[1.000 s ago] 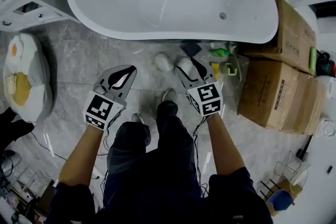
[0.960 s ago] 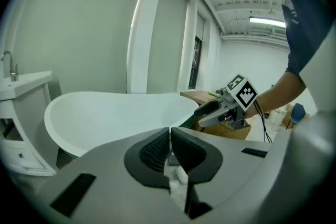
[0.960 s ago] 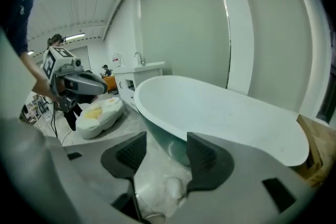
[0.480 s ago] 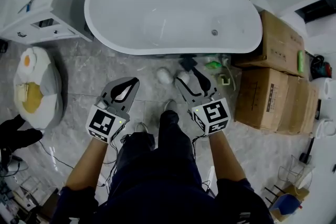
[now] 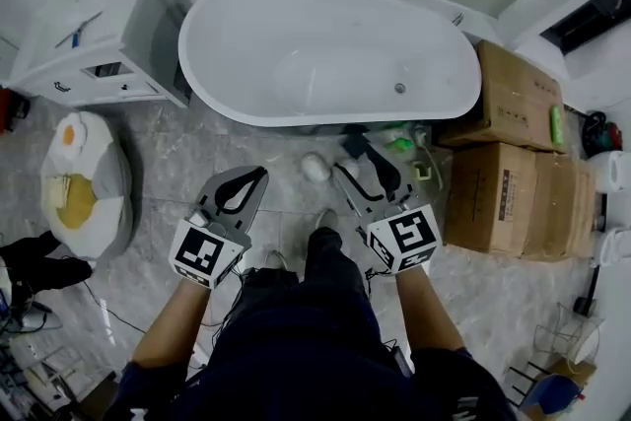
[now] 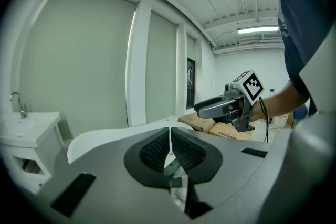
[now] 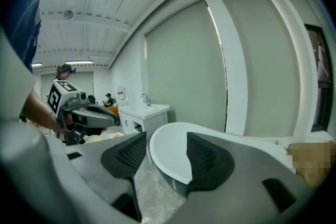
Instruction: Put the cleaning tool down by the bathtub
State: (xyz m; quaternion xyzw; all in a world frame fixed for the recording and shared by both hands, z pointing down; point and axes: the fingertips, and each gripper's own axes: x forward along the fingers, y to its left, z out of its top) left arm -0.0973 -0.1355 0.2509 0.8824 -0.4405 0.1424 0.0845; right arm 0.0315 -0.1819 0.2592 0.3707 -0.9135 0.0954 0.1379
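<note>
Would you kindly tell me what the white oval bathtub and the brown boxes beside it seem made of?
White oval bathtub: likely glossy acrylic or ceramic, given its smooth, shiny surface. Brown boxes: matte cardboard, judging by the flaps and seams.

A white bathtub gleams against grey marbled floor tiles, brown cardboard boxes and a white-and-yellow cushion. The grey left gripper and right gripper bear black-and-white square-patterned cubes and black ridged pads. The person's trousers are dark navy.
</note>
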